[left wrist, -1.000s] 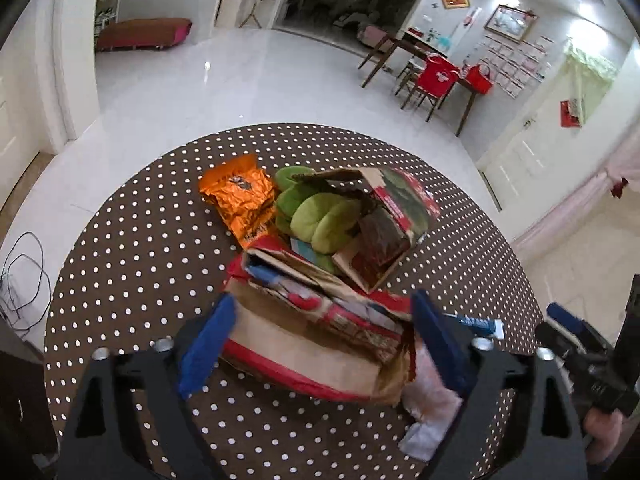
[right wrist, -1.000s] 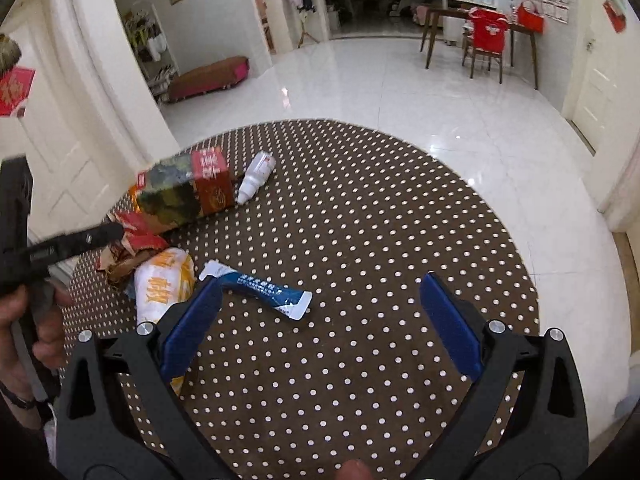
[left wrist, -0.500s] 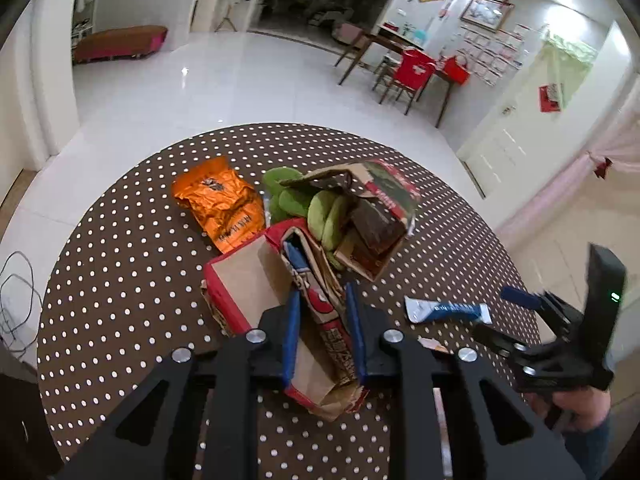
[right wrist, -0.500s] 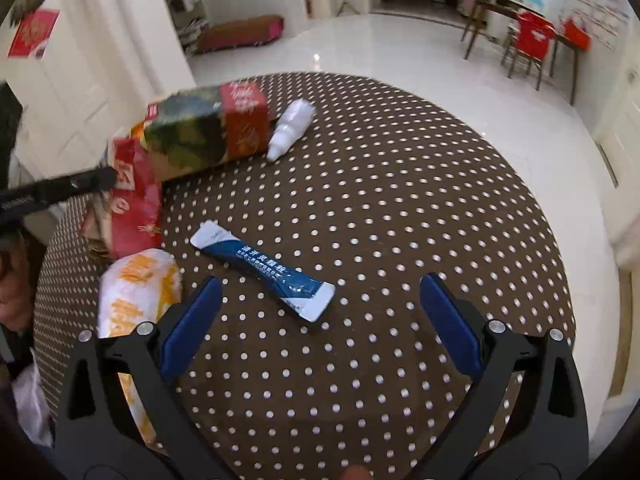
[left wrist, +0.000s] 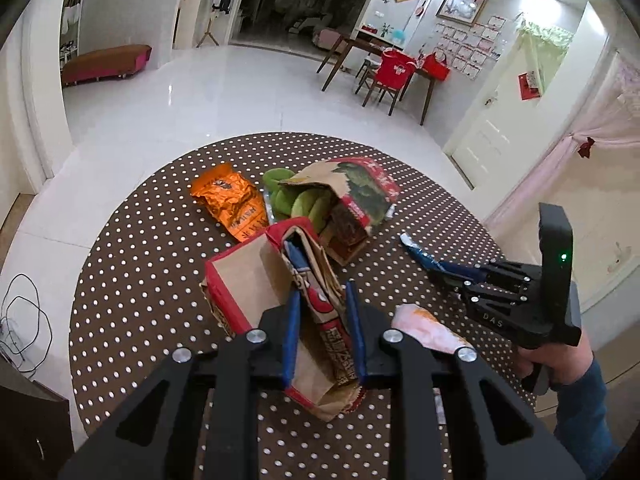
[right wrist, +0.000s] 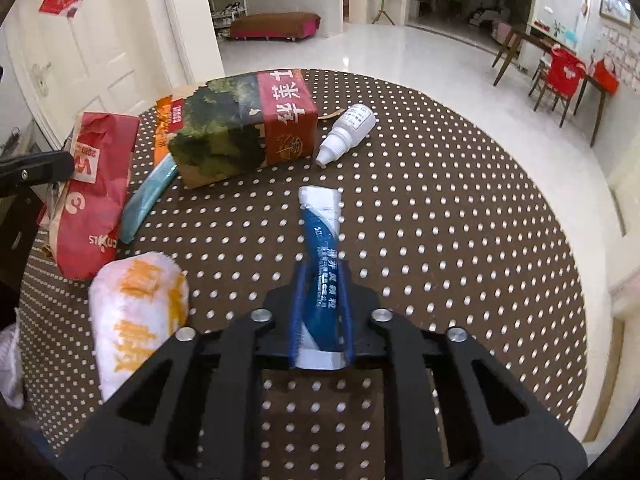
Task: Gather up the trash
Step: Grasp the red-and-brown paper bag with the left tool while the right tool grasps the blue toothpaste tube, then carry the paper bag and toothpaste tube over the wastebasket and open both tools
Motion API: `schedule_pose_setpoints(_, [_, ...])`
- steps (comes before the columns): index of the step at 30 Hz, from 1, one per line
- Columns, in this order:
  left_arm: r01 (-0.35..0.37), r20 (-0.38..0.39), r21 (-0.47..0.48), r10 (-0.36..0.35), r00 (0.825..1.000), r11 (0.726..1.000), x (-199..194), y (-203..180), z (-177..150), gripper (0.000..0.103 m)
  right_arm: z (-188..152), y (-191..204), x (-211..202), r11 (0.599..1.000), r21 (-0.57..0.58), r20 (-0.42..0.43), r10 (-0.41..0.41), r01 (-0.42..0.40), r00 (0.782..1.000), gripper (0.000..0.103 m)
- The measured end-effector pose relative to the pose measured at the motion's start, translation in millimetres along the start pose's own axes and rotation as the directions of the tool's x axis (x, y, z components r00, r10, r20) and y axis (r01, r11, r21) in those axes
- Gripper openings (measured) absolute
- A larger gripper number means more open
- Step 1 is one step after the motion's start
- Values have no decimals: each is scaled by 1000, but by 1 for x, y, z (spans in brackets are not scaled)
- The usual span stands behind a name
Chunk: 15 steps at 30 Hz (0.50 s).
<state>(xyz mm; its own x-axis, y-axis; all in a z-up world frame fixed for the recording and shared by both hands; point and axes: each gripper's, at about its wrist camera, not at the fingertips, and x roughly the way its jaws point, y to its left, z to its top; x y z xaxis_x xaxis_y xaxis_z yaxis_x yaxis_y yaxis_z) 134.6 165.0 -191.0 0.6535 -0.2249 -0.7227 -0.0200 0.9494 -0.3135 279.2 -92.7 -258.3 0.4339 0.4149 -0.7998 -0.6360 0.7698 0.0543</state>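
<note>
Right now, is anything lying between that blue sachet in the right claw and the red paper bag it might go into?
The right gripper is shut on the blue sachet. Between it and the red paper bag, held by the left gripper, lies a white-and-orange wrapper on the table. Lifting over it should clear.

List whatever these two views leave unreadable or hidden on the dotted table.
- Left wrist view: inside of the red paper bag, folded shut and pinched by the left gripper.
- Left wrist view: green items partly covered by the torn carton.
- Right wrist view: blue sachet print blurred; its near end sits behind the right gripper.
</note>
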Motion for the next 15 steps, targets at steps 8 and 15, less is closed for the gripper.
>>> schedule_pose_setpoints(8, [28, 31, 55, -30, 999, 998, -15, -26, 0, 21, -27, -27, -36, 981, 172, 72, 78, -89, 994, 13])
schedule_pose_setpoints(15, [59, 61, 133, -67, 996, 989, -28, -63, 7, 21, -45, -56, -76, 957, 265, 158, 75, -116, 985, 13])
